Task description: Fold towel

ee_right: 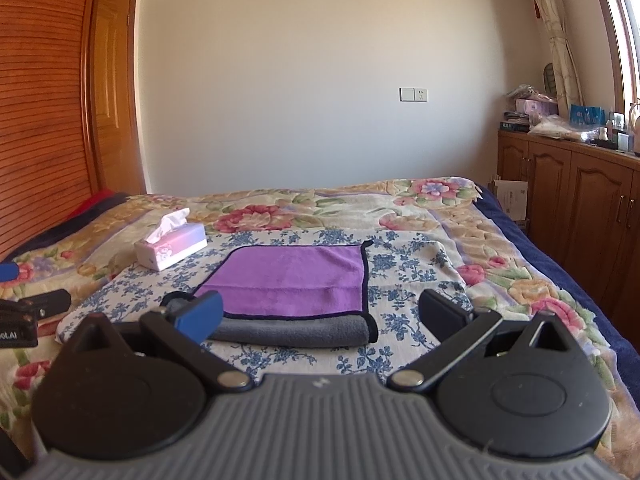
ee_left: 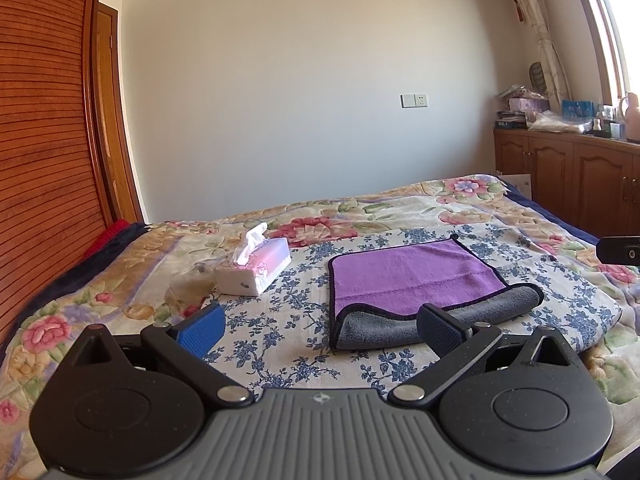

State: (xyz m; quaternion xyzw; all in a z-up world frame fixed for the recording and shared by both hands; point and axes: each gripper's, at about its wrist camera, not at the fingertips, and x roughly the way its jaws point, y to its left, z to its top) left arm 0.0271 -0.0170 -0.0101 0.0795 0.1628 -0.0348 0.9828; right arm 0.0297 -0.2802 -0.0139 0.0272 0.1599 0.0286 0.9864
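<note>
On the bed (ee_left: pixel 120 280), a tissue box (ee_left: pixel 256 268) sits left of the towel (ee_left: pixel 408 276), one white tissue (ee_left: pixel 250 246) standing out of its top slot. The purple towel lies flat on a blue-flowered cloth (ee_left: pixel 288 320), its near edge rolled back grey side up, that fold running left to right. I hold my left gripper (ee_left: pixel 320 326) and right gripper (ee_right: pixel 322 314) just short of the near fold, both spread wide and grasping nothing.
</note>
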